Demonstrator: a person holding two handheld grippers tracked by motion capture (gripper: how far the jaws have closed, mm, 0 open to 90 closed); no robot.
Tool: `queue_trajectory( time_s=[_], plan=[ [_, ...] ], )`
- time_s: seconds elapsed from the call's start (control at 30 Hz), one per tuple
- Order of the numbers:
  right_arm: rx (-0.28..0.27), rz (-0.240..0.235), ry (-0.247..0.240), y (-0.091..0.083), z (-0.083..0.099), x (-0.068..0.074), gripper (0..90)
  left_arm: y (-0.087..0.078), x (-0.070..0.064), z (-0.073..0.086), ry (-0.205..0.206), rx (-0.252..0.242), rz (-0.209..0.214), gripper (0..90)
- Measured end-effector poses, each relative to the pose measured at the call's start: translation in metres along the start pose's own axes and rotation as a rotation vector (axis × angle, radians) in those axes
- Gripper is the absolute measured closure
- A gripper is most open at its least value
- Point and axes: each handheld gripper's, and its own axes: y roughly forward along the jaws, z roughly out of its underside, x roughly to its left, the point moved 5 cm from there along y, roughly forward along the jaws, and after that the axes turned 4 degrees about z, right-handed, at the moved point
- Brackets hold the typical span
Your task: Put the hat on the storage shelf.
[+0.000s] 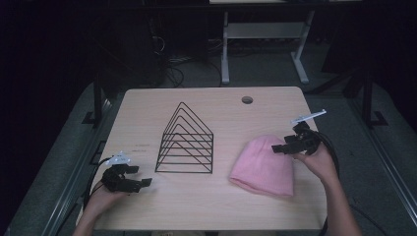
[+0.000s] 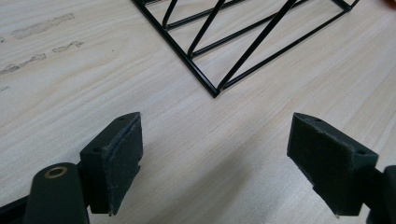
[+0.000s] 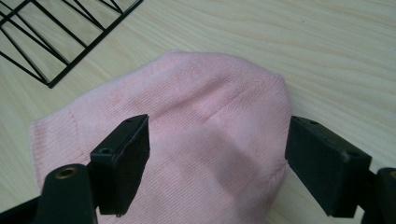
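Hiding behind right tool (image 3: pixel 217 158): hat's (image 3: pixel 196 107) near edge.

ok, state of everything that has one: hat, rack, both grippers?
hat: lying flat on the table, not gripped
rack: upright, empty, untouched
left gripper: open, over bare table near the rack's corner
right gripper: open, jaws astride the hat's crown, not closed on it
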Motion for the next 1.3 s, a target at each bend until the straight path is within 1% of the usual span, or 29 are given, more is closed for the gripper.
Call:
queue_trajectory(
  time_s=[0.03, 0.07, 0.1, 0.17, 0.2, 0.23, 0.27, 0.37, 0.4, 0.43, 0.47, 0.53, 0.57, 0.6, 0.67, 0.7, 0.73, 0.87, 1.07, 1.13, 1.17, 1.2, 1.23, 1.27, 1.3],
  plan=[
    [0.008, -0.003, 0.002, 0.004, -0.003, -0.001, 21.8, 0.000, 0.000, 0.000, -0.006, -0.007, 0.000, 18.4],
    [0.008, -0.003, 0.002, 0.004, -0.003, -0.001, 21.8, 0.000, 0.000, 0.000, -0.006, -0.006, 0.000, 18.4],
    [0.018, 0.001, 0.000, 0.006, -0.005, -0.002, 21.9, 0.000, 0.001, 0.001, 0.003, 0.003, 0.000, 18.4],
    [0.017, 0.006, -0.004, 0.008, -0.008, -0.004, 22.2, -0.001, 0.002, 0.001, 0.003, 0.001, 0.001, 18.4],
    [0.025, 0.005, 0.006, 0.009, -0.010, -0.004, 22.3, -0.001, 0.002, 0.001, 0.003, 0.001, 0.001, 18.4],
    [0.020, 0.006, 0.001, 0.010, -0.011, -0.005, 22.4, 0.000, 0.001, 0.000, -0.006, -0.005, 0.000, 18.4],
    [0.020, 0.006, 0.001, 0.010, -0.011, -0.005, 22.4, 0.000, 0.002, 0.000, -0.006, -0.009, -0.002, 18.4],
    [0.023, 0.000, 0.022, 0.014, -0.014, -0.009, 22.6, -0.001, 0.003, 0.001, -0.007, 0.000, -0.012, 18.4],
    [0.023, 0.000, 0.022, 0.014, -0.014, -0.009, 22.6, -0.001, 0.003, 0.001, -0.009, 0.002, -0.012, 18.4],
    [0.027, 0.001, 0.021, 0.015, -0.015, -0.010, 22.9, 0.000, 0.003, 0.001, -0.019, -0.008, -0.010, 18.4],
    [0.040, 0.005, 0.029, 0.018, -0.015, -0.012, 23.0, -0.001, 0.003, 0.001, -0.020, -0.009, -0.009, 18.4],
    [0.040, 0.004, 0.028, 0.021, -0.015, -0.013, 23.0, -0.001, 0.003, 0.001, -0.019, -0.011, -0.009, 18.4],
    [0.057, 0.007, 0.042, 0.024, -0.014, -0.016, 23.4, -0.001, 0.002, 0.001, -0.020, -0.010, -0.010, 18.4],
    [0.057, 0.007, 0.042, 0.024, -0.014, -0.016, 23.4, -0.001, 0.002, 0.001, -0.020, -0.010, -0.010, 18.4],
    [0.071, 0.006, 0.055, 0.027, -0.012, -0.019, 24.0, 0.000, 0.003, 0.001, -0.018, -0.007, -0.012, 18.4],
    [0.080, 0.005, 0.068, 0.029, -0.011, -0.022, 25.3, 0.000, 0.003, 0.001, -0.016, -0.004, -0.013, 18.4],
    [0.080, 0.005, 0.068, 0.029, -0.011, -0.022, 25.3, 0.000, 0.003, 0.001, -0.016, -0.004, -0.013, 18.4],
    [0.098, 0.006, 0.097, 0.033, -0.009, -0.027, 27.1, 0.000, 0.003, 0.001, -0.007, 0.005, -0.012, 18.4],
    [0.110, 0.009, 0.098, 0.038, -0.009, -0.029, 31.5, 0.001, 0.004, 0.002, -0.011, 0.012, -0.018, 18.4],
    [0.118, 0.014, 0.102, 0.040, -0.009, -0.030, 33.9, 0.001, 0.004, 0.002, -0.009, 0.016, -0.019, 18.4],
    [0.127, 0.027, 0.106, 0.042, -0.010, -0.031, 36.1, 0.001, 0.004, 0.002, -0.010, 0.015, -0.019, 18.4],
    [0.127, 0.027, 0.106, 0.042, -0.010, -0.031, 36.1, 0.001, 0.004, 0.002, -0.010, 0.015, -0.019, 18.4],
    [0.132, 0.025, 0.110, 0.044, -0.010, -0.032, 39.4, 0.000, 0.004, 0.002, -0.011, 0.017, -0.019, 18.4],
    [0.132, 0.025, 0.110, 0.044, -0.010, -0.032, 39.4, 0.000, 0.004, 0.002, -0.011, 0.017, -0.019, 18.4],
    [0.145, 0.028, 0.106, 0.046, -0.010, -0.031, 43.5, 0.001, 0.004, 0.002, -0.021, 0.009, -0.020, 18.4]
  ],
)
